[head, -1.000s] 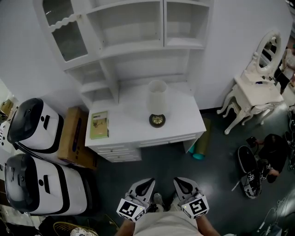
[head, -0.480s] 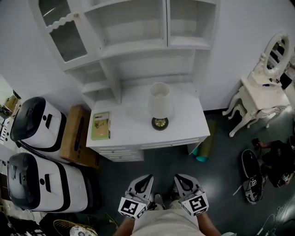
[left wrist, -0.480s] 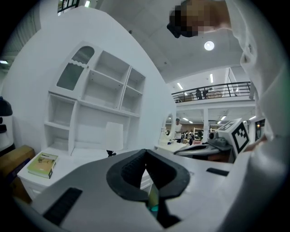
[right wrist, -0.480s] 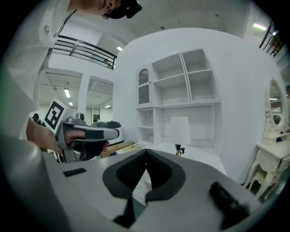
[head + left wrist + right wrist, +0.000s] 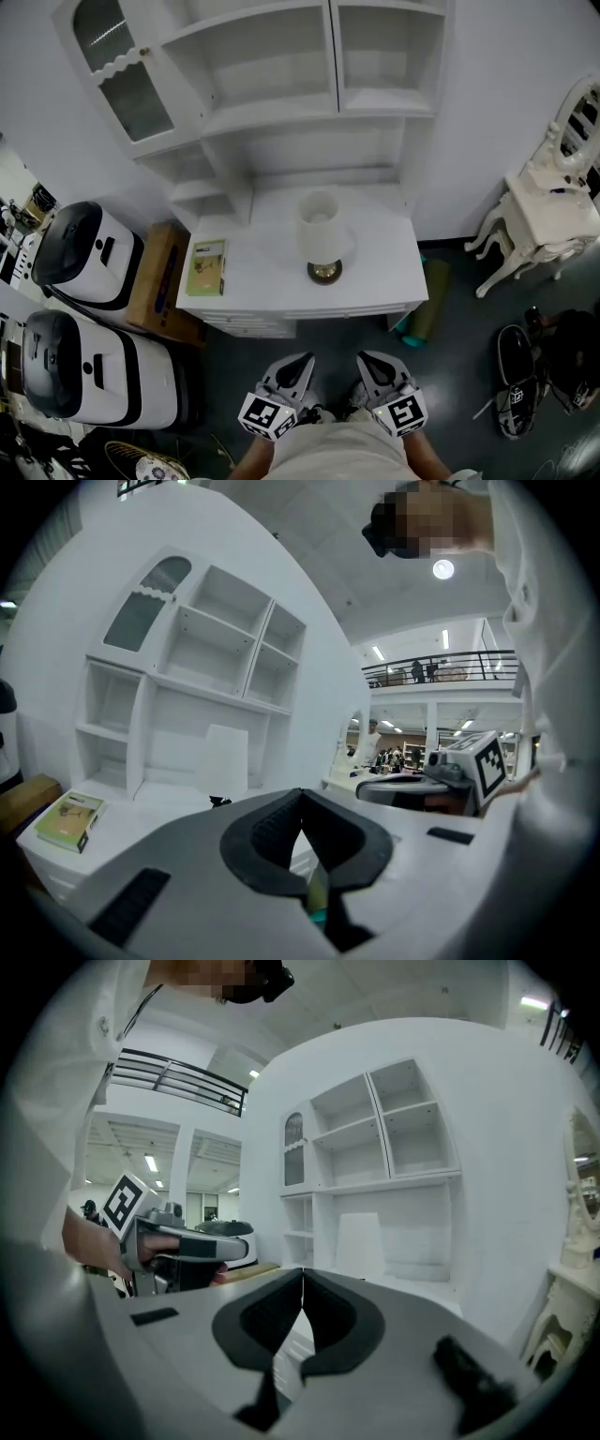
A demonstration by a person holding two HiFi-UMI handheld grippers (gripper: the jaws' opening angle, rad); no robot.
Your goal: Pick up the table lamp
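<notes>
The table lamp has a white cylindrical shade and a dark round base. It stands upright on the white desk under the shelf unit. It also shows in the left gripper view as a pale shade and in the right gripper view as a lamp shade. My left gripper and right gripper hover side by side over the dark floor, well short of the desk's front edge. Both are shut with nothing between the jaws.
A green book lies on the desk's left part. Two white and black machines and a cardboard box stand left of the desk. A white dressing table stands at the right, and a green roll lies by the desk's right side.
The view has slid so the desk and lamp sit a little lower and farther from the shelf top; the dressing table has shifted right. Both grippers stay shut, side by side.
</notes>
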